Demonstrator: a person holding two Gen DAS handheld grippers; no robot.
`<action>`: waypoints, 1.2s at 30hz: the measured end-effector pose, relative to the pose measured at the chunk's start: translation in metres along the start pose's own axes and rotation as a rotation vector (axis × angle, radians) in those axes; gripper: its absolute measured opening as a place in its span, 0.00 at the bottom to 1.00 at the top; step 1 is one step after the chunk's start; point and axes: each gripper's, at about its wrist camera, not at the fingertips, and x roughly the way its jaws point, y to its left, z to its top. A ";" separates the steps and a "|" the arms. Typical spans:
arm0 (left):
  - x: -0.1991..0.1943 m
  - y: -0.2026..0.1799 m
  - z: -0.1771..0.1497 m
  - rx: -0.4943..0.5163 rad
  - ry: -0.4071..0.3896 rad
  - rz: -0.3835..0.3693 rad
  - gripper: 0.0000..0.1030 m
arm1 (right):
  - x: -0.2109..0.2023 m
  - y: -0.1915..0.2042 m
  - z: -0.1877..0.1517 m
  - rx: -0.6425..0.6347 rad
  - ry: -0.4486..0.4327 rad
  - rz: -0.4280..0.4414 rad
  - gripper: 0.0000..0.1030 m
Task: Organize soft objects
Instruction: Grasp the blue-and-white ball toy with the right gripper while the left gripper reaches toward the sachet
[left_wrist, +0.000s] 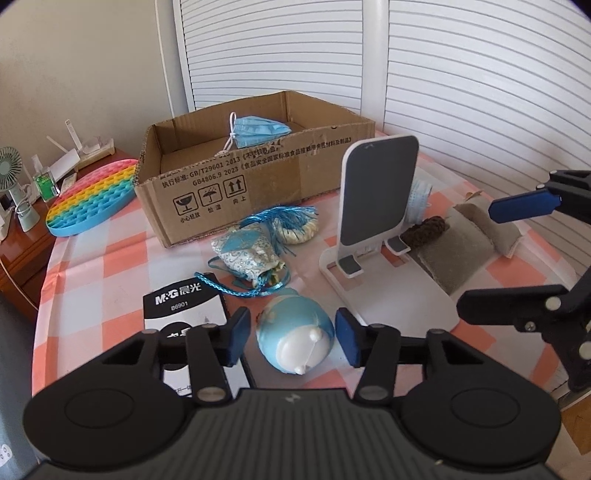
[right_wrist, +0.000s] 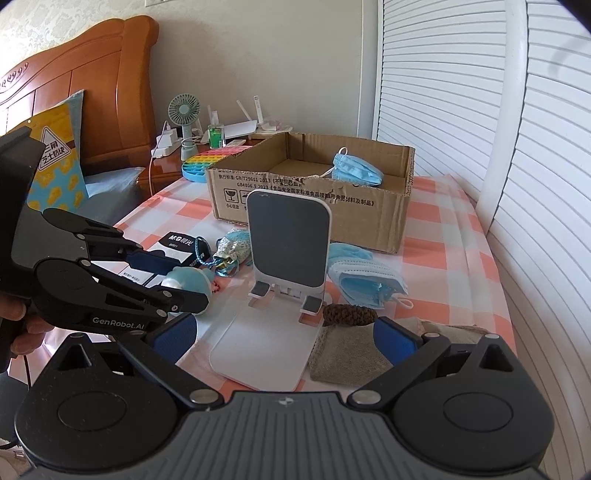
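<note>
From my left wrist camera, the left gripper (left_wrist: 291, 338) hangs low over the checked pink-and-white tablecloth (left_wrist: 110, 258), and the round blue-and-white plush toy (left_wrist: 295, 332) lies right between its blue pads (left_wrist: 238, 334). I see a thin gap on each side of the toy, so I read the jaws as partly open around it, not pressing it. In the right wrist view the same toy (right_wrist: 192, 282) sits between the two black fingers of the left gripper (right_wrist: 173, 284), with a hand (right_wrist: 22, 325) on its handle at the frame's left edge.

Under and left of that gripper lies a black-and-white M&G card box (left_wrist: 181, 310). Just beyond the toy is a pale patterned drawstring pouch with blue cord (left_wrist: 247, 254), and behind it a small cream pouch with a blue tassel (left_wrist: 295, 223).

My right gripper (right_wrist: 284, 341) stands wide open with nothing between its pads, above the base of the white phone stand with a grey back panel (right_wrist: 288, 254). Beside that base lies a grey-beige fabric cushion (right_wrist: 343, 354), touching the inner side of the right pad, and a dark brown crocheted piece (right_wrist: 349, 314) lies at the cushion's far end. Behind the stand is a heap of light blue face masks (right_wrist: 362, 277).

Farther back stands the open brown cardboard box (left_wrist: 258, 184), with one blue face mask (left_wrist: 258, 131) inside. Left of the box lies a rainbow-coloured pop-bubble silicone pad (left_wrist: 92, 199). Beyond the table I see a small green desk fan (right_wrist: 183, 110).
</note>
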 end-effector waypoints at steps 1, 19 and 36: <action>-0.002 0.000 0.000 0.005 -0.004 0.004 0.59 | 0.000 0.001 0.000 -0.002 0.002 0.000 1.00; -0.039 0.058 -0.008 0.013 -0.026 0.072 0.88 | 0.041 0.056 0.010 -0.052 0.050 0.085 0.81; -0.009 0.083 0.025 0.056 0.006 -0.083 0.89 | 0.088 0.082 0.020 -0.038 0.071 0.063 0.49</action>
